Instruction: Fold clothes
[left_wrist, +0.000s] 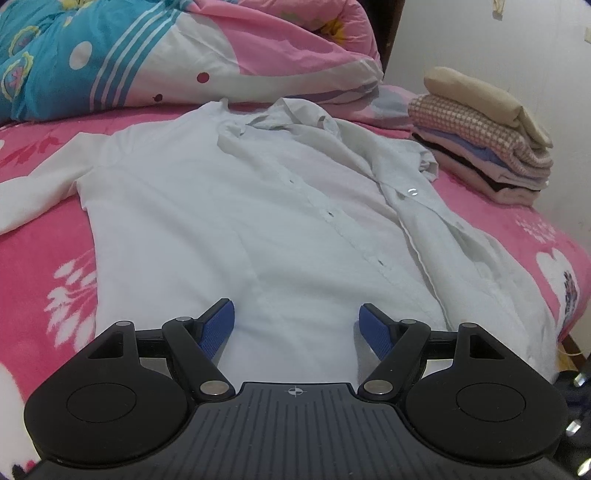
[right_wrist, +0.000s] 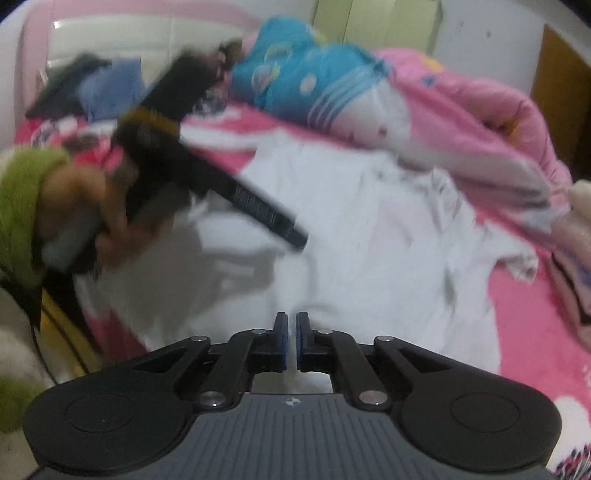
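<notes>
Shirt (left_wrist: 236, 206): one white button-up shirt lies spread flat on the pink bed cover (left_wrist: 48, 266), front side up, with its collar toward the far edge of the bed and its hem at the near edge. One sleeve reaches out toward the left edge of the bed; the right side of the shirt is folded over and wrinkled. I can count about four buttons along the front placket.

One stack of folded clothes (left_wrist: 487, 144) sits near the far right corner of the bed, just beside the shirt's shoulder; it has about six pieces, with a beige one on top. One bunched quilt (left_wrist: 147, 51) in blue, pink and white lies along the far edge.

Two grippers are in view. Left gripper (left_wrist: 295, 325) hovers over the hem with its jaws wide apart and nothing between them. Right gripper (right_wrist: 291, 343) has its blue pads almost together; the view is blurred, and I cannot tell if a thin white edge of cloth is between them. In the right wrist view one hand (right_wrist: 99, 218) with a green sleeve (right_wrist: 22, 192) holds the left gripper above the shirt.
</notes>
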